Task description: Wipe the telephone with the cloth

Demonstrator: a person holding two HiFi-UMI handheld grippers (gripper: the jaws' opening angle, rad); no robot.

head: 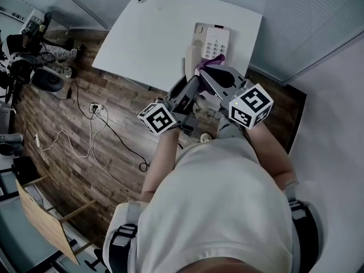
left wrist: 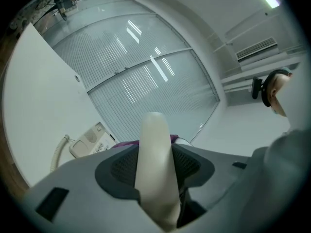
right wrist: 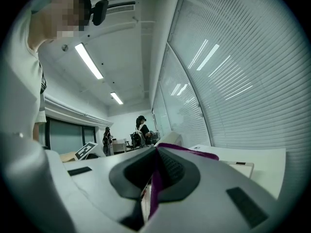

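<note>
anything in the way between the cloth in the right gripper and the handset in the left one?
Nothing visible. The right gripper pinches the purple cloth, the left gripper clamps the cream handset, and the cloth sits right beside the handset, with no gap showing. Actual contact can't be told.

Cream telephone, purple cloth, white table

The telephone (head: 213,40) and its handset (left wrist: 154,144) are cream with pale grey keys; the cloth (right wrist: 190,151) is purple. The left gripper (left wrist: 154,171) and right gripper (right wrist: 154,174) are light grey with black dimpled pads, each bearing a cube (head: 157,119) patterned in black-and-white squares. The table (head: 148,33) is white, the floor (head: 62,147) dark brown wood planking.
</note>
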